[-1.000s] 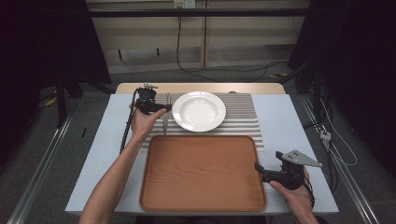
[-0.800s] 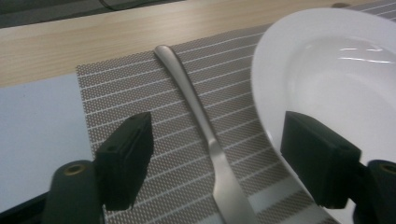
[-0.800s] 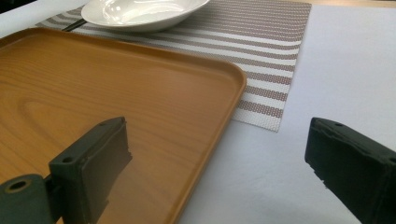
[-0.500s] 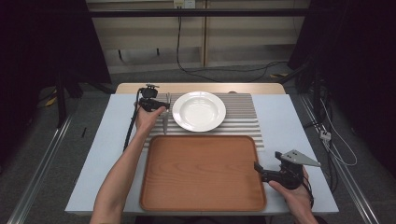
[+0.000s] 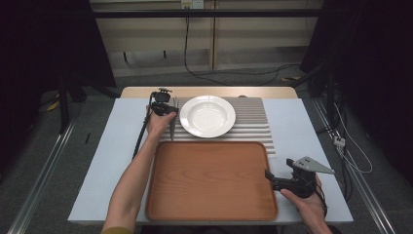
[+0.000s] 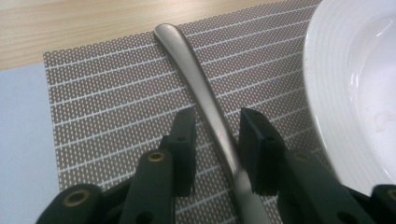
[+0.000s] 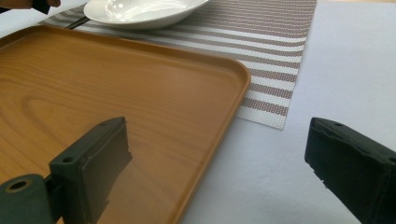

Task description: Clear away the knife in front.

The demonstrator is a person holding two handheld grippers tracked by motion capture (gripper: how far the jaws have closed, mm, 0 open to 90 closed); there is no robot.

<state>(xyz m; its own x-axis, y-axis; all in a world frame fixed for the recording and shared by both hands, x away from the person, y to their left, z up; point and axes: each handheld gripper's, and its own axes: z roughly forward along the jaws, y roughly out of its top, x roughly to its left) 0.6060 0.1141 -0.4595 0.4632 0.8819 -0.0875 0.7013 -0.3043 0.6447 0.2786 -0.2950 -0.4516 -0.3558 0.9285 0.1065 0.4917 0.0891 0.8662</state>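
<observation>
Steel utensil's head hidden behind left tool.

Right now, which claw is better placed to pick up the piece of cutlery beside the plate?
Left. The left claw already straddles the metal handle on the placemat, jaws open. The right claw sits at the tray edge.

No readable text, label, brand, number or sign in any view. Wooden tray: bare wood grain, no marking. White plate: plain ribbed rim, no print. Striped placemat: woven pattern only. Metal utensil handle: smooth, no stamp legible. Bench: plain pale surface, no lettering.
</observation>
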